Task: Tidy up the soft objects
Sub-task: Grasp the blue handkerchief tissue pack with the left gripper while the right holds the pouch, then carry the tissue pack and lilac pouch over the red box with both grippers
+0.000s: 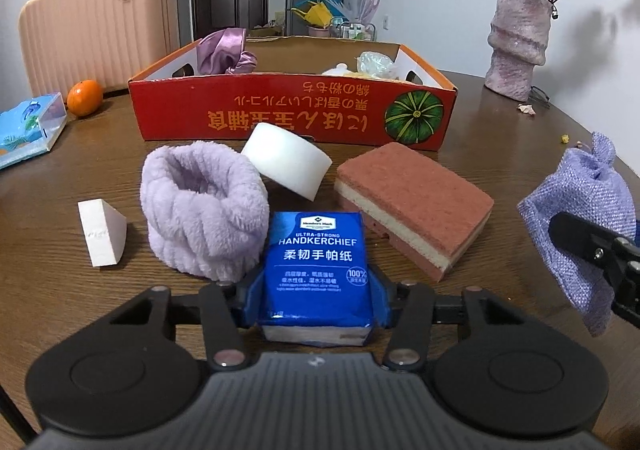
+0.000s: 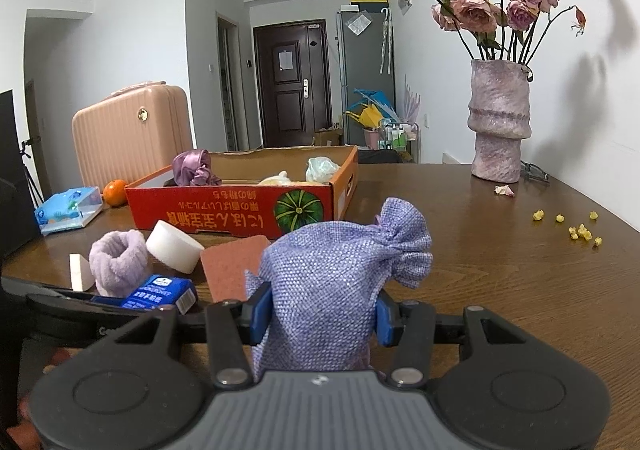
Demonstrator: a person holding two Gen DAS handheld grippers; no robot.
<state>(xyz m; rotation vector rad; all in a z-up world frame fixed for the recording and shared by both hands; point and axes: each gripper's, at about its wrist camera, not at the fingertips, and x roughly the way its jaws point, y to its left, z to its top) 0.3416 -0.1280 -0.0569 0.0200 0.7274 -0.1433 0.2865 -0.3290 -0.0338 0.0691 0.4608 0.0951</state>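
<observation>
Your left gripper (image 1: 314,304) has its blue fingers (image 1: 245,304) clamped on the sides of the tissue pack (image 1: 316,270), which lies flat on the surface (image 1: 520,154). The pack's near end is partly hidden by the gripper body, and its wrapper puckers where the pads press in.

Your right gripper (image 2: 322,316) has its fingers (image 2: 258,314) closed on the lilac pouch (image 2: 340,274). From the right wrist view the pouch fills the gap and hides most of both pads; its lower end disappears behind the gripper body, so you cannot tell whether it touches the surface. From the left wrist view the pouch (image 1: 580,222) appears at the right edge, and only part of that gripper shows.

Beyond the pack sit a fluffy band (image 1: 204,210), a white wedge (image 1: 102,232), a white foam block (image 1: 288,160) leaning tilted against the band, and a layered sponge (image 1: 416,206). In the right wrist view the pouch covers most of the sponge.

Behind them stands the red box (image 1: 296,114), its print upside down to you. Its near wall hides most of the contents: a purple satin piece (image 1: 224,50) and a clear crumpled bag (image 1: 374,64) stick up above the rim, along with something pale that is too hidden to make out.

Small yellow bits (image 2: 580,230) lie scattered on the right of the surface; what they are is not clear.
</observation>
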